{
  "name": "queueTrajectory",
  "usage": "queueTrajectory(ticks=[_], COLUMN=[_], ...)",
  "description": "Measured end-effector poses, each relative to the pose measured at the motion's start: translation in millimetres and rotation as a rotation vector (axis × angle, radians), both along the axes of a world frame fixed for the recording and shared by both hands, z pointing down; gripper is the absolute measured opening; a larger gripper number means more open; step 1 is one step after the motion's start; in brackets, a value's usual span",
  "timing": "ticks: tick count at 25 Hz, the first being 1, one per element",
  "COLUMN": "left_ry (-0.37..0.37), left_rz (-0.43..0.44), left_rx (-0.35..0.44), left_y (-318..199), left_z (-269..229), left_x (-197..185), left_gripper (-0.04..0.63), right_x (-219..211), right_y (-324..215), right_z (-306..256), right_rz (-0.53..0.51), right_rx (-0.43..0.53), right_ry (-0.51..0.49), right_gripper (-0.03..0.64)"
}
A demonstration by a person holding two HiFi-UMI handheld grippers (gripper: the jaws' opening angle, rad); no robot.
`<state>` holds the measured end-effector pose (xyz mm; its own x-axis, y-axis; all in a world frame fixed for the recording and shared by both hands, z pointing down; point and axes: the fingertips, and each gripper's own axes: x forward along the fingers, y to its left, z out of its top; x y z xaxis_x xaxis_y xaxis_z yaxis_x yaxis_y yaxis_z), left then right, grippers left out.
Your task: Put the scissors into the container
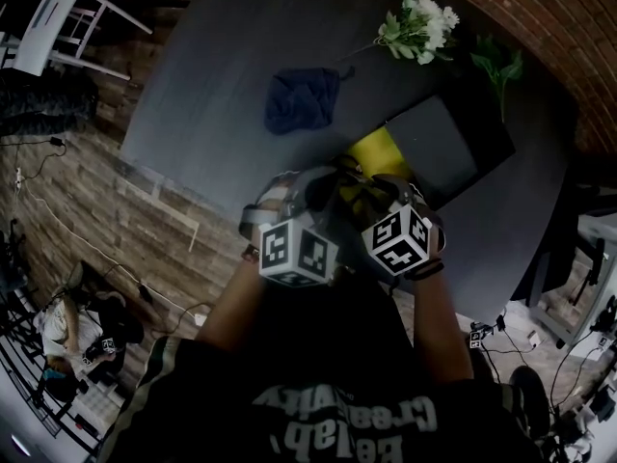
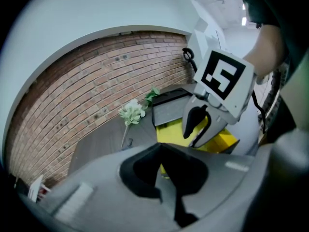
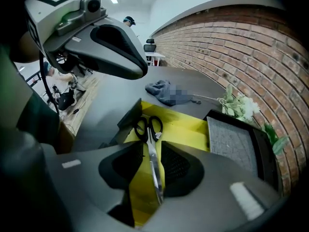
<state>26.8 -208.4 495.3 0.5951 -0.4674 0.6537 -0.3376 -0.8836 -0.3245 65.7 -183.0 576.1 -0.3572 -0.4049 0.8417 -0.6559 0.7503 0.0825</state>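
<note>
- The scissors (image 3: 150, 151) lie lengthwise in the gap between the jaws of my right gripper (image 3: 152, 143). Their black handle loops point away from me and the blades run back toward the camera.
- Those jaws stand a little apart, the gap wider than the blades, so they clamp nothing. I cannot tell whether the blade brushes the right-hand pad.
- The yellow container (image 3: 186, 132) is straight below and ahead of the jaws, and the scissors look to rest on its floor.
- Just to the right of the gripper, beside the container, sits a dark tray (image 3: 231, 141) with a grey mat in it.
- Farther ahead a blue cloth (image 3: 164, 92) is bunched on the grey table (image 3: 116, 95). White flowers (image 3: 239, 105) lie ahead and to the right, near the brick wall (image 3: 231, 47).
- My left gripper (image 2: 161, 146) hangs close at the right one's left, its jaws together with nothing between them.
</note>
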Motion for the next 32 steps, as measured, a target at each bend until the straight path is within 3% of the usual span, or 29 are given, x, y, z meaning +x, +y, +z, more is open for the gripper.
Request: queueTrajectory(ticks=[15, 32], left_ry=[0.038, 0.07], left_rz=[-0.058, -0.113], left_rx=[0.037, 0.132], left_y=[18.4, 50.4], left_z=[-40.0, -90.2], left_x=[-1.0, 1.9], left_gripper=[0.003, 0.003], right_x=[3.3, 3.7], right_y=[11.3, 33.5], right_z=[-49.6, -120.3], right_rz=[-0.008, -0.013], right_rx=[0.118, 0.279], right_ry=[-0.032, -0.116], right_gripper=[0.123, 0.123])
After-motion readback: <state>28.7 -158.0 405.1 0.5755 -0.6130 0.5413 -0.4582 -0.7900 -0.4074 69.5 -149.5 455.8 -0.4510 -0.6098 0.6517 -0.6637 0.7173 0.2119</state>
